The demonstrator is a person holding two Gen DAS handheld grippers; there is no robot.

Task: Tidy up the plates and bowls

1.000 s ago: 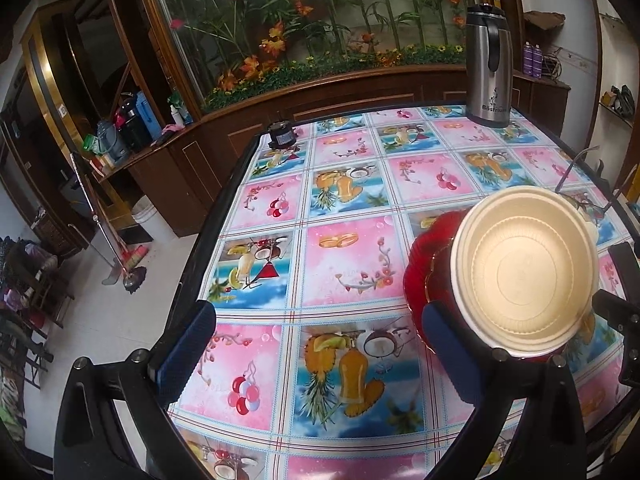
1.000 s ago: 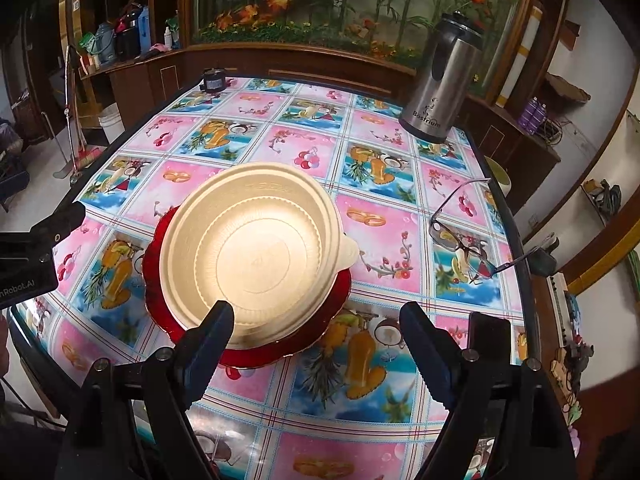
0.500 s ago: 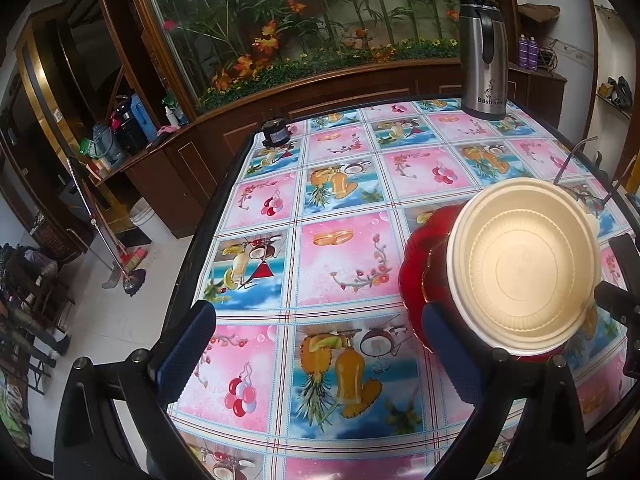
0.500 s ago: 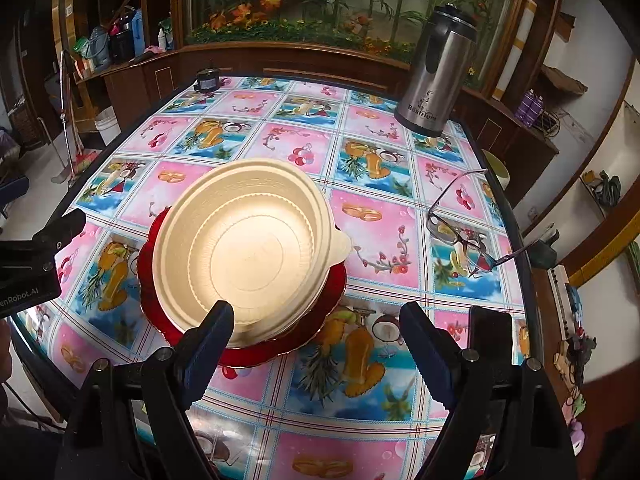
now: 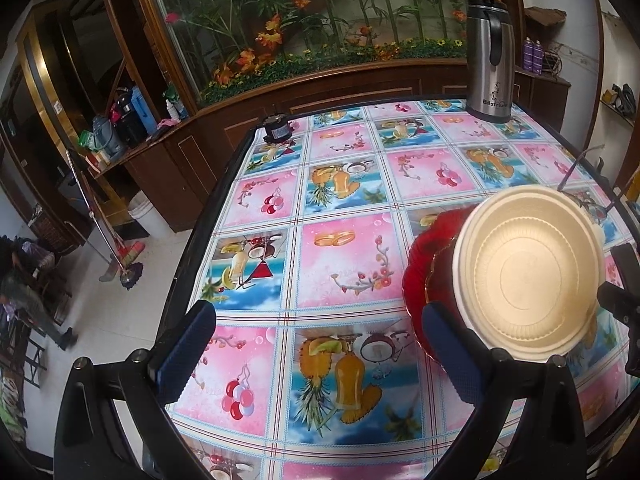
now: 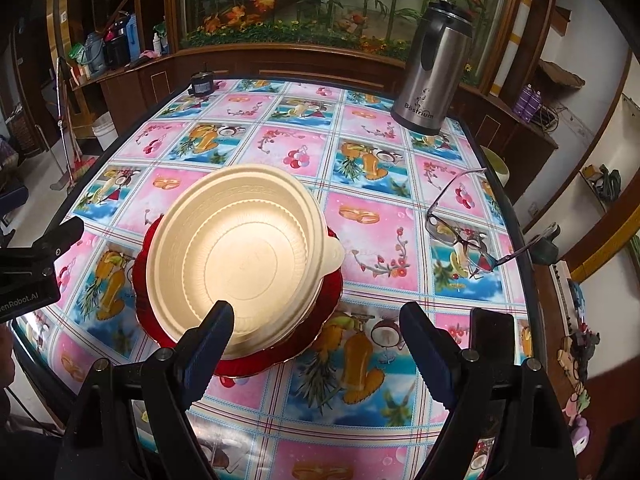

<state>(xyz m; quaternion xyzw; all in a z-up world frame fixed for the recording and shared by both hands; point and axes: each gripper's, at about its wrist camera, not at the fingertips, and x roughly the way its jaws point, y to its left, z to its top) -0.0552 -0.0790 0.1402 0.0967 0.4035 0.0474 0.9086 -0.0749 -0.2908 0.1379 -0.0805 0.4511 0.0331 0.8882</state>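
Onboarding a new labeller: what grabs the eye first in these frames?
First, the cream ribbed plastic bowl stacked on red scalloped glass plates near the table's front, just ahead of the open right tongs. Next, the loud pink-and-blue fruit-print tablecloth covering the whole table, with the tall steel thermos jug at its far right corner. A pair of spectacles lies open near the right edge.

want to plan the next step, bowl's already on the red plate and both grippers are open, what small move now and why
Probably lift both grippers clear. The cream bowl sits stacked on the red plate, and the right gripper and left gripper hang open and empty. Only a kettle and glasses remain, so stacking looks done.
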